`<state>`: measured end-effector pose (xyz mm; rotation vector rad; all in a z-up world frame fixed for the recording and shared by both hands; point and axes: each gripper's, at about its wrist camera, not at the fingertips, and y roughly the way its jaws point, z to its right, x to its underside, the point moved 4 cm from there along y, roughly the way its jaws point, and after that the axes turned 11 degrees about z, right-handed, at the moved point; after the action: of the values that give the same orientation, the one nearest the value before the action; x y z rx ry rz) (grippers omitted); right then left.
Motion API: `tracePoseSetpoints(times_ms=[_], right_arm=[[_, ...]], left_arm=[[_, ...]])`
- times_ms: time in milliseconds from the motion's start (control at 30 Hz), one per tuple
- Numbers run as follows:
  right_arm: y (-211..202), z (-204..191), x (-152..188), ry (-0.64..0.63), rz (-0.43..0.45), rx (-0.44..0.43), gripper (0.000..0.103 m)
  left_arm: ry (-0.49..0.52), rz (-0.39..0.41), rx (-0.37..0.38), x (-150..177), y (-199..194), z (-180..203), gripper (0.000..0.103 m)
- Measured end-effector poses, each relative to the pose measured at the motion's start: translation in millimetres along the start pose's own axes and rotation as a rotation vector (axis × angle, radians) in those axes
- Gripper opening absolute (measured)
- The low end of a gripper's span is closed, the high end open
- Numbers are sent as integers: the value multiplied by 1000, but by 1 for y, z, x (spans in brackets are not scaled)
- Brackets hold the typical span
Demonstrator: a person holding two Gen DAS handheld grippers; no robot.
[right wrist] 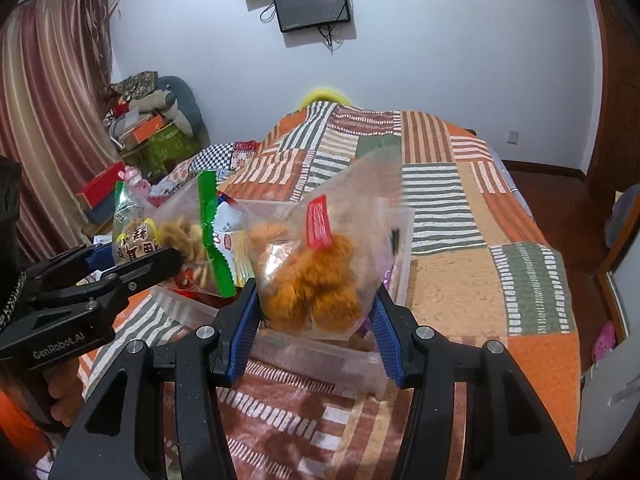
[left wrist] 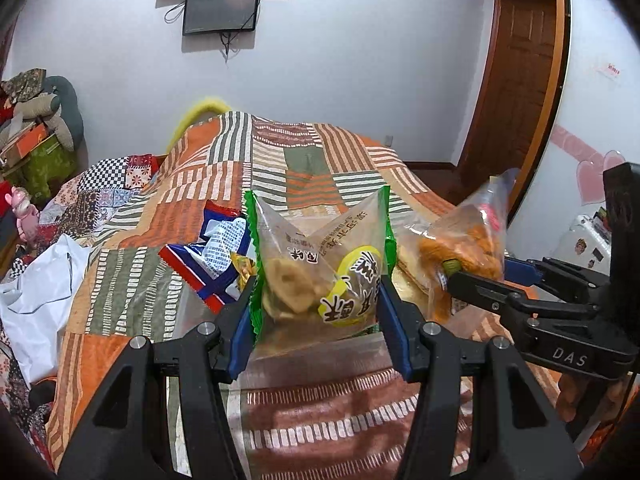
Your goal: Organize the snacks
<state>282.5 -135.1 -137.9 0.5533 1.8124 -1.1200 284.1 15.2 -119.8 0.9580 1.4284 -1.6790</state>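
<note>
Each claw is clamped on a bag — the right claw [right wrist: 316, 312] with its orange-snack bag [right wrist: 316, 280] directly above the clear bin [right wrist: 360, 360], the left claw [left wrist: 318, 312] with its green-edged bag [left wrist: 316, 264] just beside it.

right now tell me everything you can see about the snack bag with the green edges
The green-edged bag is a clear plastic packet with green serrated side seals, a yellow label and dark printed characters, holding pale fried pieces. It is upright, pinched on both sides by the blue-padded left gripper, lifted over a clear plastic bin on the patchwork bed.
</note>
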Motion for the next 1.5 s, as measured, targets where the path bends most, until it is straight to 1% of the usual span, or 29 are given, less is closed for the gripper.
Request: tracePoseSetpoints(times_ms=[167, 300, 433, 567, 667, 733, 767, 800, 833, 933, 1033, 1233, 1500], right_arm=[[7, -1, -2, -14, -5, 3, 49], [13, 1, -3, -5, -6, 8, 49], [20, 3, -3, 0, -11, 8, 49], [25, 4, -3, 3, -18, 10, 49], [26, 7, -3, 14, -26, 19, 54], [24, 9, -3, 16, -28, 20, 58], [21, 9, -3, 15, -26, 24, 60], [19, 9, -3, 14, -26, 26, 65], [17, 9, -3, 12, -27, 29, 68], [14, 6, -1, -7, -32, 34, 68], [8, 6, -2, -13, -25, 38, 68], [-16, 5, -10, -2, 15, 29, 68], [-72, -9, -36, -7, 134, 15, 68]], left_arm=[[-9, -21, -10, 4, 12, -1, 55], [-29, -45, 1, 7, 24, -4, 55], [-21, -54, -4, 9, 35, -5, 56], [8, -42, -17, 9, 39, 0, 57], [22, -34, -26, 11, 38, 2, 60], [25, -39, -27, 13, 37, 2, 65], [23, -46, -33, 14, 37, 1, 70], [16, -50, -33, 15, 36, 0, 71], [10, -55, -33, 16, 37, -2, 71], [-16, -79, -21, 17, 35, -6, 72], [-37, -72, -14, 16, 27, -9, 72], [3, -6, -22, 3, -8, -4, 72], [24, 126, -15, -32, -79, 6, 72]])
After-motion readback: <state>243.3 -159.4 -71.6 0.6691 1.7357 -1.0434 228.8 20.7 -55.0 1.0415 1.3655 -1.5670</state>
